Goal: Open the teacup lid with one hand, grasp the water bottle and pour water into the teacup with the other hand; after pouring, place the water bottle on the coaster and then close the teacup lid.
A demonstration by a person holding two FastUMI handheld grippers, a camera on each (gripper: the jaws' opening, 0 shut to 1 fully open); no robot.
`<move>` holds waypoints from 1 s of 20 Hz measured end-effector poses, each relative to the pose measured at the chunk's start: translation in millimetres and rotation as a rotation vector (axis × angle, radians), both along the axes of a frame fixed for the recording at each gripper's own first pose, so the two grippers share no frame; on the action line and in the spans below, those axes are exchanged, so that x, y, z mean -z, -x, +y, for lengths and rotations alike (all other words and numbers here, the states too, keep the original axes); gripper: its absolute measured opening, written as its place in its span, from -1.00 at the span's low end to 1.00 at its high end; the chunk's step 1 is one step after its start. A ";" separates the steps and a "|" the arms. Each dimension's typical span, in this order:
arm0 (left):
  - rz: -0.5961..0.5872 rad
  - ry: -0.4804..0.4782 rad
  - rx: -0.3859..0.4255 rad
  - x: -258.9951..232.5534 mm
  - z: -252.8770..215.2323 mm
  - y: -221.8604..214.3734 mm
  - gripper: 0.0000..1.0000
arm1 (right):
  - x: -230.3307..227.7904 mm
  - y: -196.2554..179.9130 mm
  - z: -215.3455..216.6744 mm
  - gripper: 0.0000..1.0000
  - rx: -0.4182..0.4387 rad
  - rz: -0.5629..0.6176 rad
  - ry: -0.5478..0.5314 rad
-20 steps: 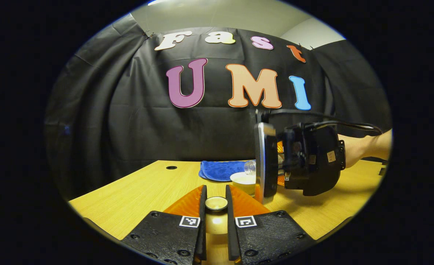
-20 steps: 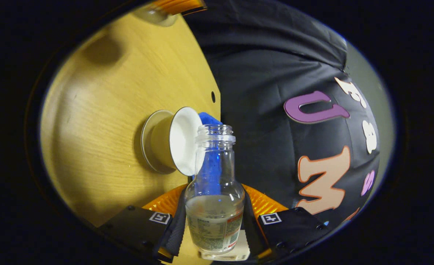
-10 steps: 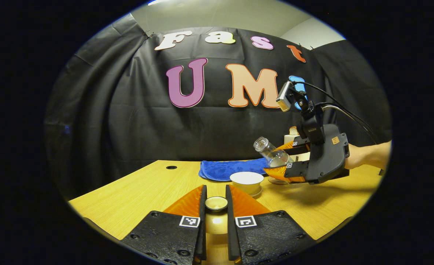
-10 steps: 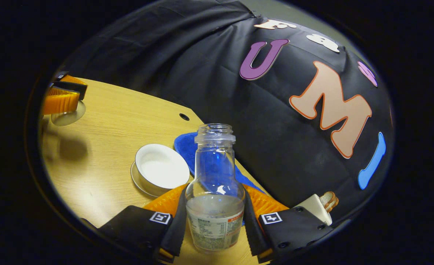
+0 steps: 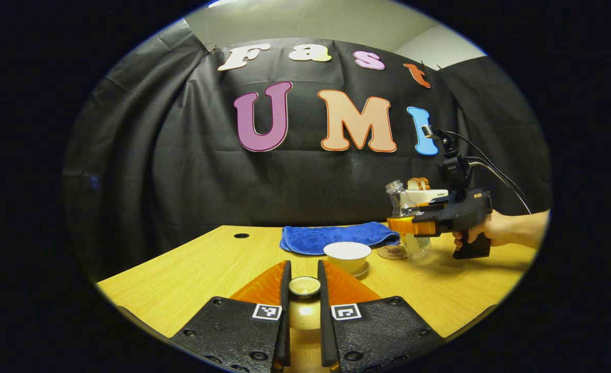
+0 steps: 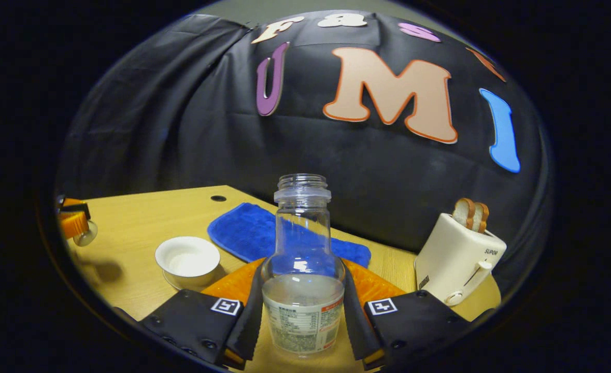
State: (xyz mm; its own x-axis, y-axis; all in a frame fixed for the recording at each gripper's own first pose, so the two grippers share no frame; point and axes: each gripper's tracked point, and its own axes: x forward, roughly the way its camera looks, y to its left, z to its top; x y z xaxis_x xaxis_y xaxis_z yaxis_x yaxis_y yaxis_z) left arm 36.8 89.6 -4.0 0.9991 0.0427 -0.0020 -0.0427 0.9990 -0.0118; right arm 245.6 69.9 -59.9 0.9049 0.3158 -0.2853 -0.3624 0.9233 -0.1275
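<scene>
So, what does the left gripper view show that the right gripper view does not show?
Left gripper view: the coaster lies on the table near the water bottle, and a person's hand holds the right gripper.

Right gripper view: the bottle's label and the water inside it are seen close up, as is the toaster's lever.

Both views: the open teacup, the blue cloth, the toaster with bread, the bottle, and the left gripper shut on the teacup lid.

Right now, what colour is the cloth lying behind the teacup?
Blue; the cloth shows best in the right gripper view, behind the teacup.
</scene>
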 end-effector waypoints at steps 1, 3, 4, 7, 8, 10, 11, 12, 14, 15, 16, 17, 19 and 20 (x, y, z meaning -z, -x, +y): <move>0.000 0.000 -0.001 -0.3 -0.1 -0.2 -0.60 | -2.5 -3.6 -1.3 0.47 0.008 0.000 -0.048; 0.000 -0.001 -0.002 -0.9 0.0 -0.2 -0.60 | -3.6 -9.8 -3.9 0.46 0.048 -0.009 -0.149; 0.000 -0.001 -0.002 -0.9 0.2 0.1 -0.60 | -6.0 -17.8 -3.3 0.49 0.071 -0.014 -0.197; 0.001 0.001 -0.002 0.3 0.2 -0.3 -0.60 | -10.2 -38.2 -11.0 0.46 0.149 -0.054 -0.283; 0.001 0.001 -0.002 0.0 0.3 0.0 -0.60 | -11.5 -42.4 -14.3 0.48 0.168 -0.070 -0.288; 0.001 0.001 -0.002 0.3 0.3 -0.2 -0.60 | -13.7 -45.4 -15.6 0.48 0.182 -0.098 -0.274; 0.000 0.001 -0.002 -0.5 0.3 0.0 -0.60 | -15.1 -44.6 -14.8 0.46 0.182 -0.114 -0.266; 0.000 0.001 -0.002 -0.2 0.2 0.1 -0.60 | -15.4 -45.1 -13.5 0.45 0.184 -0.121 -0.262; 0.000 0.001 -0.002 -0.3 0.2 -0.2 -0.60 | -11.0 -45.5 -12.3 0.46 0.192 -0.113 -0.273; 0.000 0.001 -0.002 -0.6 0.0 -0.2 -0.60 | -7.9 -47.0 -12.2 0.48 0.200 -0.105 -0.279; 0.000 0.001 -0.002 0.0 0.4 -0.1 -0.60 | -4.3 -47.7 -13.8 0.47 0.209 -0.099 -0.275; 0.000 0.001 -0.002 -0.2 0.4 0.0 -0.60 | -0.4 -48.3 -15.6 0.46 0.217 -0.094 -0.265; 0.000 0.001 -0.002 0.0 0.4 -0.1 -0.60 | 8.2 -48.5 -16.1 0.46 0.221 -0.078 -0.254; 0.001 0.001 -0.002 0.2 0.5 0.0 -0.60 | 5.1 -47.3 -15.7 0.48 0.221 -0.088 -0.257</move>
State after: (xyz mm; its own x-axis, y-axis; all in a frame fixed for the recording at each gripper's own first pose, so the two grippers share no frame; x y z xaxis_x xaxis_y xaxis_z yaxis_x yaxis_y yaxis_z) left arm 36.8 90.1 -4.2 0.9990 0.0449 -0.0025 -0.0450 0.9989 -0.0125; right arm 292.9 54.2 -65.0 0.9770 0.1609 -0.1400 -0.1481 0.9842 0.0975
